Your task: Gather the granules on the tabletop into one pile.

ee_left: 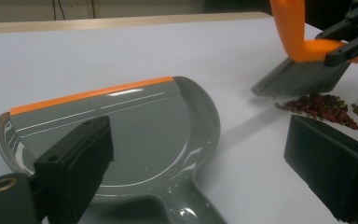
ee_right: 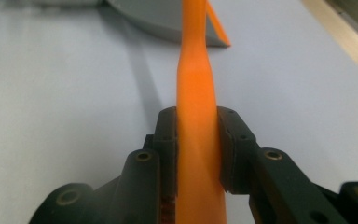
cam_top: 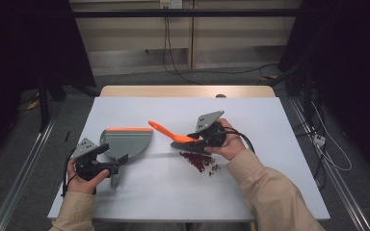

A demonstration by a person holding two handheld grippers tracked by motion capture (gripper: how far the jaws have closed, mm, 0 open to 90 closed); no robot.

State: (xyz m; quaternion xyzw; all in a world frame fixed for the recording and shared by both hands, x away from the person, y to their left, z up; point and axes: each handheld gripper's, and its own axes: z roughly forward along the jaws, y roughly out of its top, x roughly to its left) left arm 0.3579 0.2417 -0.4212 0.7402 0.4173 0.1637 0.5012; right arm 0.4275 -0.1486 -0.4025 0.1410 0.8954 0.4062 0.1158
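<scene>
Two tools: right tool (cam_top: 198,139) clamps the brush (cam_top: 173,135), handle slanting up-left toward the dustpan (cam_top: 127,142); left tool (cam_top: 110,161) gapes.

High view: above the tabletop (cam_top: 139,202), facing forward and down. Claw views: low, close, along the jaws; both sharing dustpan (ee_left: 158,126) and orange brush (ee_right: 196,140).

The left tool (cam_top: 118,163), held in the left hand (cam_top: 84,178) low over the white table (cam_top: 139,202), has its black jaws standing wide apart. The right tool (cam_top: 192,140), in the right hand (cam_top: 226,142), is clamped tight, its beige-sleeved forearm angling inward.
</scene>
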